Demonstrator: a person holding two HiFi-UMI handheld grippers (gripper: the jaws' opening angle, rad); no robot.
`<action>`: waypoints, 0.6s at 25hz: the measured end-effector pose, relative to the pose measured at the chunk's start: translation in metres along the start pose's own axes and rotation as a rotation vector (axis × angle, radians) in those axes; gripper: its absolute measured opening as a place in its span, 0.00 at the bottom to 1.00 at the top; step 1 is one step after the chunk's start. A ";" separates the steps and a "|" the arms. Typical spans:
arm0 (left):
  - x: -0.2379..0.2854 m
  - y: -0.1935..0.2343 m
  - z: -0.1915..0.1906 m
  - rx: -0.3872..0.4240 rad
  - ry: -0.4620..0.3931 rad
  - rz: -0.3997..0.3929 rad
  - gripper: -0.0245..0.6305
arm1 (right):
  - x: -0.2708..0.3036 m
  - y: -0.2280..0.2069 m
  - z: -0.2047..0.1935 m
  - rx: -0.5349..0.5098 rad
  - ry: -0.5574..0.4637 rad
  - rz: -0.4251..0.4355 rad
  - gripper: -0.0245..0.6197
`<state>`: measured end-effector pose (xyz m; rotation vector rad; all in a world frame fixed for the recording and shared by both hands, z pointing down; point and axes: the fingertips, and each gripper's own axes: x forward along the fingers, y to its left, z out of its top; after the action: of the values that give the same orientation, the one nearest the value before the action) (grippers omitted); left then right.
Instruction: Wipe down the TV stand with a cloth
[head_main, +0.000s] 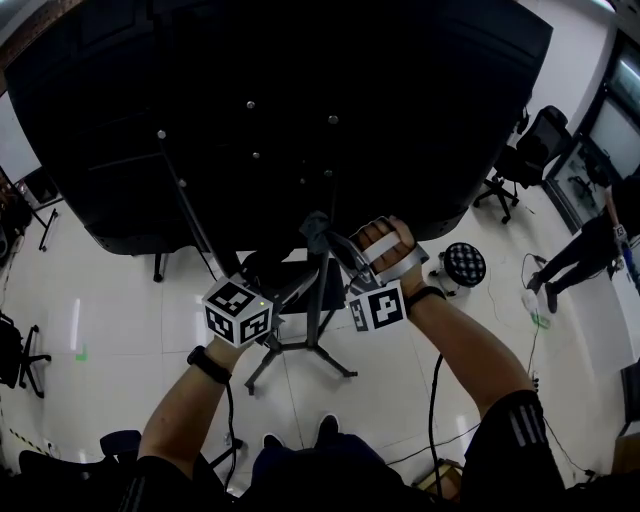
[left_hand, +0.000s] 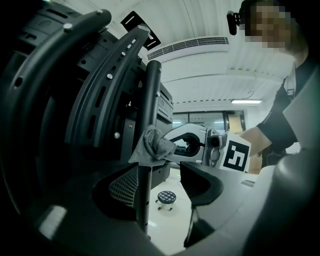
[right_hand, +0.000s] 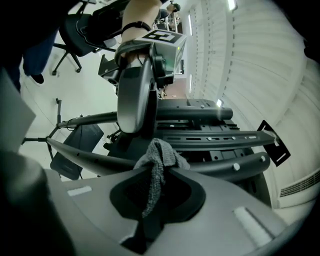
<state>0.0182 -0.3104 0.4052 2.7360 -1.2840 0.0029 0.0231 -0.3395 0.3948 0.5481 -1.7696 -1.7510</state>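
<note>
A big black TV (head_main: 280, 100) hangs on a dark wheeled stand whose upright pole (head_main: 322, 290) drops to splayed legs (head_main: 300, 350). My right gripper (head_main: 330, 240) is shut on a grey cloth (head_main: 317, 232) and presses it against the pole just under the screen. In the right gripper view the cloth (right_hand: 161, 155) bunches at the closed jaw tips (right_hand: 157, 175) and hangs down between them. My left gripper (head_main: 295, 285) is lower on the pole. In its own view the pole (left_hand: 145, 200) stands between its open jaws (left_hand: 157, 182), close to the left pad, with the cloth (left_hand: 152, 146) just above.
A round stool (head_main: 463, 264) stands right of the stand on the white floor. Office chairs (head_main: 530, 150) are at the far right and a person (head_main: 590, 245) stands there. Cables trail on the floor (head_main: 435, 400). The curved bracket arms (right_hand: 225, 137) carry the TV.
</note>
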 end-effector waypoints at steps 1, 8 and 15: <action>0.000 0.001 -0.005 -0.008 0.004 0.001 0.47 | 0.000 0.007 -0.001 0.005 0.002 0.010 0.08; 0.004 0.008 -0.045 -0.058 0.040 0.013 0.47 | 0.005 0.055 -0.005 0.046 0.003 0.079 0.08; 0.006 0.013 -0.095 -0.115 0.085 0.028 0.47 | 0.010 0.111 -0.005 0.094 0.006 0.158 0.08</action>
<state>0.0166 -0.3124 0.5012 2.5923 -1.2593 0.0460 0.0312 -0.3436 0.5064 0.4385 -1.8454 -1.5640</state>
